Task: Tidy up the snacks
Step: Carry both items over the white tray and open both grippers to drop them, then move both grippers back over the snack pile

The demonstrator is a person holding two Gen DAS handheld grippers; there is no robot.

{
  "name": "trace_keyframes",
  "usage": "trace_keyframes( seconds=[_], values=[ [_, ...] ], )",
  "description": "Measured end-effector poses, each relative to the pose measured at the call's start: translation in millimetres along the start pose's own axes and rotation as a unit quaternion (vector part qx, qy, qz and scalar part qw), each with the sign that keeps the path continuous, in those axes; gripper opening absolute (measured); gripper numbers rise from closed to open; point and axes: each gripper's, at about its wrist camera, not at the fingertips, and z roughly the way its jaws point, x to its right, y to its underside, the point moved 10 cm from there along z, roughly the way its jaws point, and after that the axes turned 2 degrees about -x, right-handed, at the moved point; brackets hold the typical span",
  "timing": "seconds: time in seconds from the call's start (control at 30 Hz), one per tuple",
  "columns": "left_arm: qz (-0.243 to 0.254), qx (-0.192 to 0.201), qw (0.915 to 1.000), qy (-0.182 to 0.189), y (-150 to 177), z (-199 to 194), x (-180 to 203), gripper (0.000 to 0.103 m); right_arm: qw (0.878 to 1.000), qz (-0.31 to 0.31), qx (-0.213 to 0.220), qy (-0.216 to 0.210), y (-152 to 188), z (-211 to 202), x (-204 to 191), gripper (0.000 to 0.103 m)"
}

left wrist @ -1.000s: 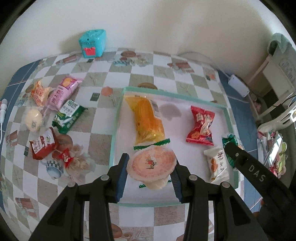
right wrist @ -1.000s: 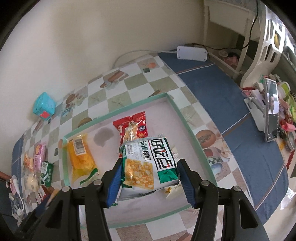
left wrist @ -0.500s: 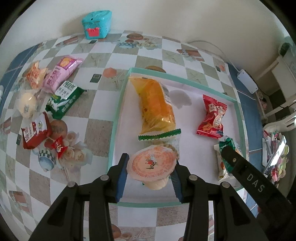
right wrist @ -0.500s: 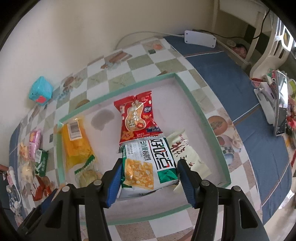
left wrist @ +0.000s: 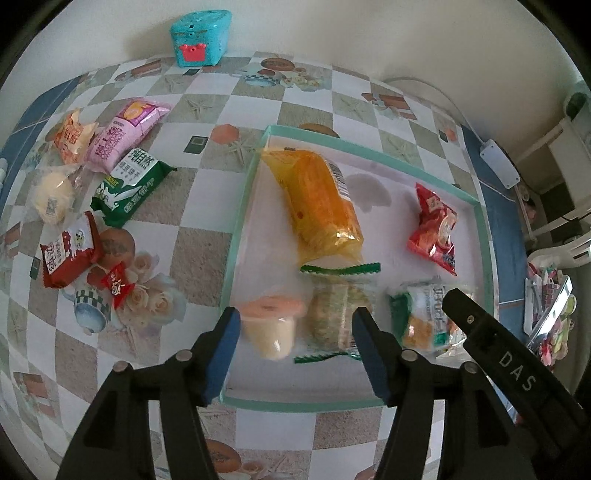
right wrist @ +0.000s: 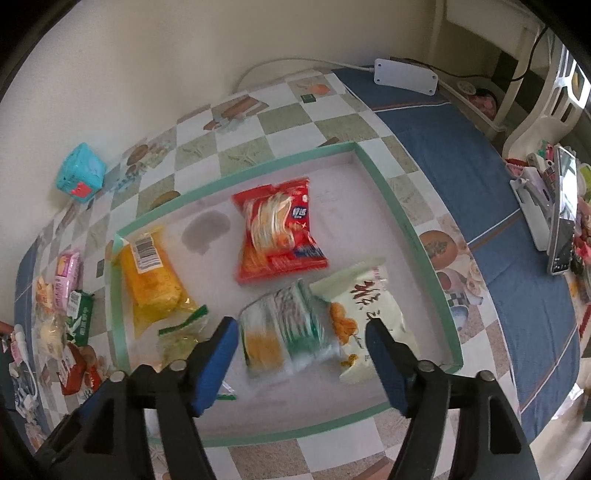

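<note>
- A bench (left wrist: 207,236) covered in a checked cloth with printed food pictures stands against a pale wall, with a blue band of cloth along its edge.
- A shallow white tray with a teal rim (left wrist: 242,206) lies on the bench and holds several snack packs.
- Left tool (left wrist: 293,332): its blue-padded jaws have just been opening and now stand apart. A second ago they gripped a jelly cup (left wrist: 271,325) with an orange lid; now the cup appears blurred between the pads, inside the tray near its front left corner, with no pad pressing on it.
- Right tool (right wrist: 301,341): its jaws have also just been opening. The green-and-white snack bag (right wrist: 286,332) that they held earlier now lies blurred between the spread pads in the tray, free of the pads.
- Just beside that bag, on its right, lies a cream packet (right wrist: 364,314); behind it lies a red packet (right wrist: 279,230).
- A long orange packet (left wrist: 317,201) lies along the tray's left side, and a clear packet with green crimped ends (left wrist: 338,314) rests just beside the jelly cup.
- Outside the tray, on the bench to the left, lie more snacks: a pink pack (left wrist: 122,134), a green pack (left wrist: 131,182), a red pack (left wrist: 68,254) and a few smaller ones.
- A teal box (left wrist: 199,35) stands against the wall.
</note>
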Motion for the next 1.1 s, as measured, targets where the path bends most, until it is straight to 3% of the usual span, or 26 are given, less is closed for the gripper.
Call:
trace_keyframes(
  seconds=[0.27, 0.37, 0.67, 0.8, 0.97, 1.1],
  values=[
    [-0.021, 0.013, 0.9997, -0.004, -7, -7, -13, 0.084, 1.000, 0.000, 0.019, 0.002, -6, -6, 3, 0.089],
    [-0.036, 0.019, 0.9991, -0.003, -10, -10, -20, 0.084, 0.999, -0.001, 0.032, 0.008, -11, -10, 4, 0.103],
    [-0.093, 0.038, 0.9949, -0.002, -19, -19, -52, 0.086, 0.998, 0.003, 0.061, 0.000, -19, -25, 2, 0.103],
    [-0.126, 0.049, 0.9908, -0.009, -24, -24, -76, 0.096, 0.998, 0.003, 0.066, -0.005, -19, -28, 0, 0.103],
    [-0.179, 0.069, 0.9812, -0.018, -26, -34, -116, 0.096, 0.997, -0.010, 0.078, 0.002, -20, -31, -5, 0.103],
    [-0.220, 0.085, 0.9709, -0.042, -24, -42, -154, 0.100, 0.996, -0.018, 0.088, -0.024, -21, -37, -16, 0.103]
  ],
)
